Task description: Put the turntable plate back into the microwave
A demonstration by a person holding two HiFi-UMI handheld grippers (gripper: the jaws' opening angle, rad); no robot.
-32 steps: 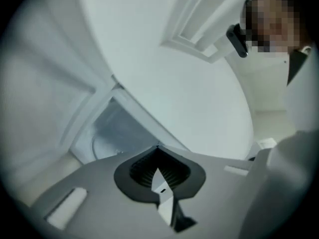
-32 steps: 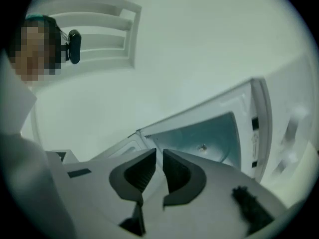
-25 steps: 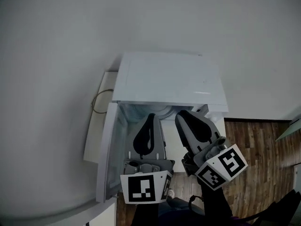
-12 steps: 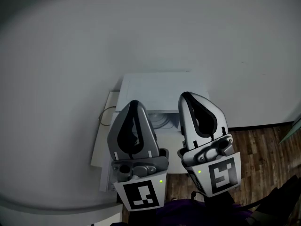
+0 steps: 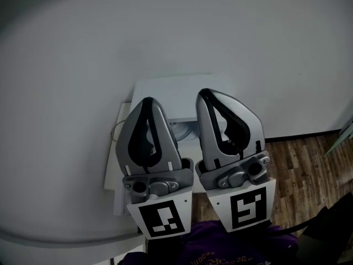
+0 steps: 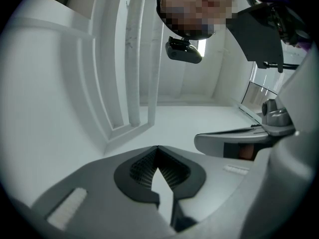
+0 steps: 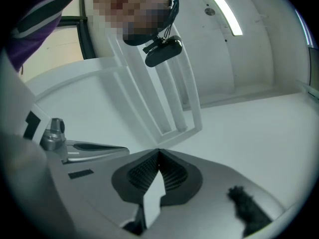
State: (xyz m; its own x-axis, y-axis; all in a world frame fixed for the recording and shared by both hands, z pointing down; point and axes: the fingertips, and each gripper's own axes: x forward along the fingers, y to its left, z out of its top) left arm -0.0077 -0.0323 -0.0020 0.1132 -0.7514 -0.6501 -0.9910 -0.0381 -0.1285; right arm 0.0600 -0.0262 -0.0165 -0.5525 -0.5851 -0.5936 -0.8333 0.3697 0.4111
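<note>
A white microwave (image 5: pixel 182 90) stands below me against the wall. In its cavity a curved bit of the glass turntable plate (image 5: pixel 184 130) shows between the two grippers. My left gripper (image 5: pixel 146 100) and right gripper (image 5: pixel 206 91) are lifted close to the head camera, side by side above the microwave, and hide most of the opening. The left gripper (image 6: pixel 158 147) is shut with nothing in it. The right gripper (image 7: pixel 159 151) has just been closing and is shut, also with nothing between its pads. Both point upward at white wall and ceiling.
The microwave sits on a white ledge (image 5: pixel 112 164) with a thin cable loop (image 5: pixel 115 131) at its left. Wooden floor (image 5: pixel 309 164) lies to the right. A white wall fills the back. Each gripper view shows the person's head-mounted camera (image 6: pixel 183 51) overhead.
Both grippers have risen from the microwave's opening toward the head camera and now cover most of it. The right gripper has rolled so its marker cube faces the camera squarely.
</note>
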